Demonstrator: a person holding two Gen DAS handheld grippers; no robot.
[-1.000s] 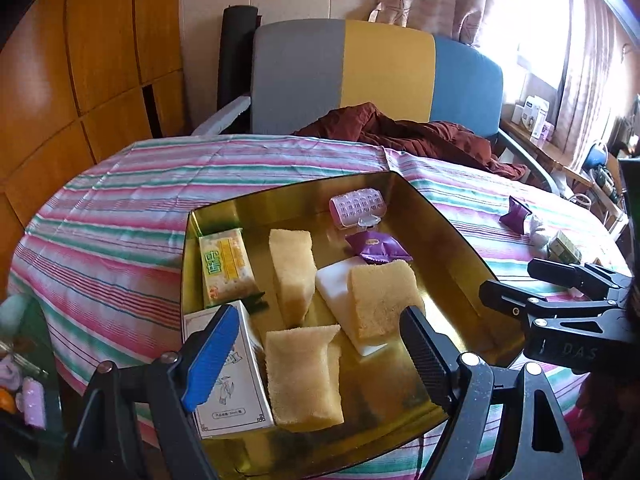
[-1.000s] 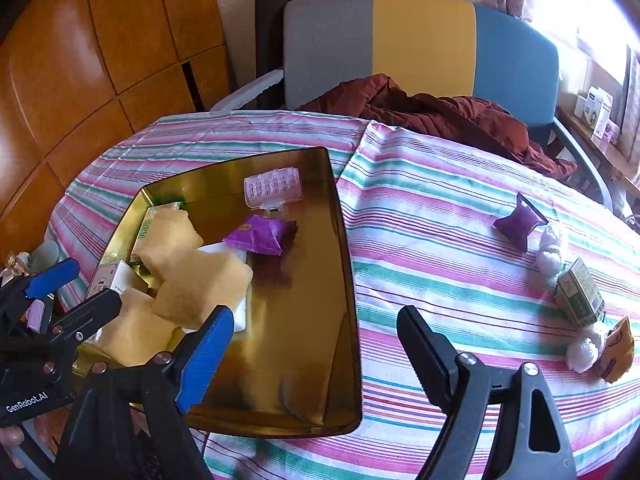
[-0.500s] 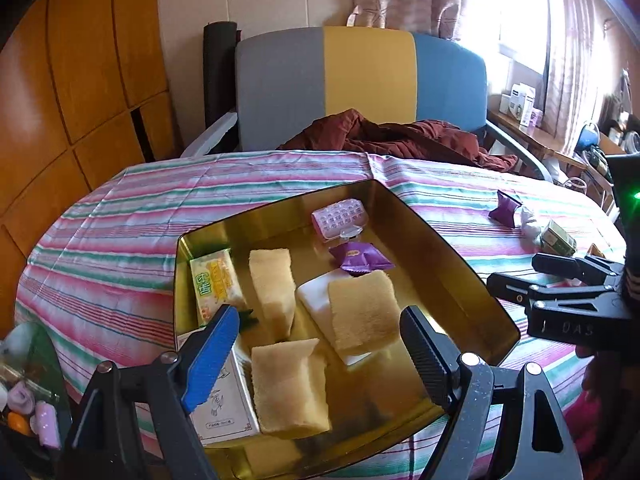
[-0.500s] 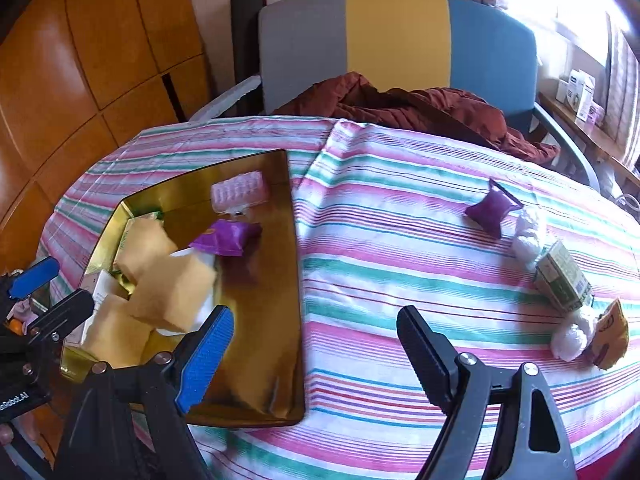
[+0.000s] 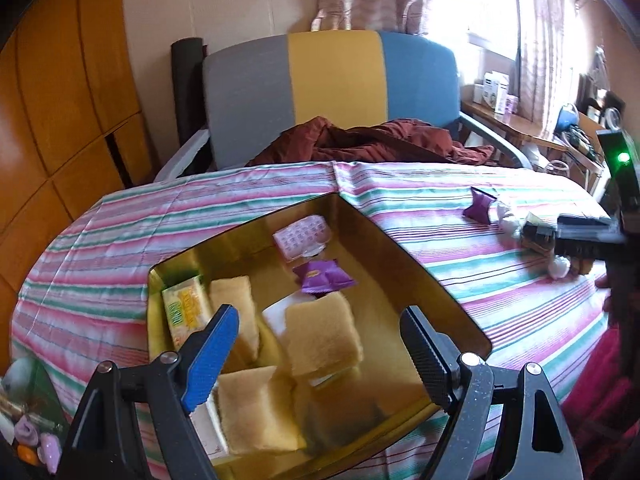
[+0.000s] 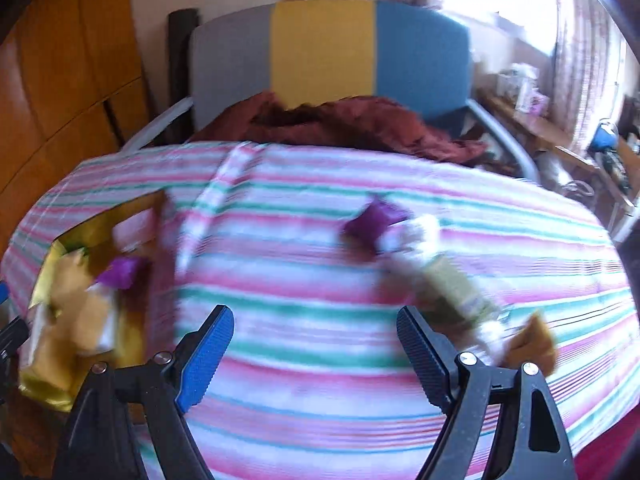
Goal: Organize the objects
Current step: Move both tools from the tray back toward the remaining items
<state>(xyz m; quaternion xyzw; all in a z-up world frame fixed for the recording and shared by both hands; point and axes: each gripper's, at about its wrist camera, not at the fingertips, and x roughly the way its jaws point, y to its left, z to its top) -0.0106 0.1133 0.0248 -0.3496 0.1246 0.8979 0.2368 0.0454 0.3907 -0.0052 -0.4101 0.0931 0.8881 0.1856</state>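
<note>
Striped tablecloth (image 6: pixel 320 288); gold tray (image 5: pixel 420 280) part-filled. Purple packet (image 6: pixel 372 224) and green box (image 6: pixel 452 288) lie loose outside it. Both grippers, left (image 5: pixel 320 344) and right (image 6: pixel 316 344), gape empty. Risk: hasty right-hand reach knocks the clustered items apart.

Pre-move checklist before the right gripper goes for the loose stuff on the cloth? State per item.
1. Right gripper open, nothing between its fingers: ok.
2. Left gripper open and empty, hanging over the gold tray: ok.
3. Targets outside the tray located: purple packet, green box, white balls, brown packet: ok.
4. Sharp right wrist view for aiming: not ok, heavy motion blur.
5. Free room in the tray: ok, bare gold floor on its right side.
6. Green box clear of its neighbours for a clean pinch: cannot tell, items are clustered and blurred.
</note>
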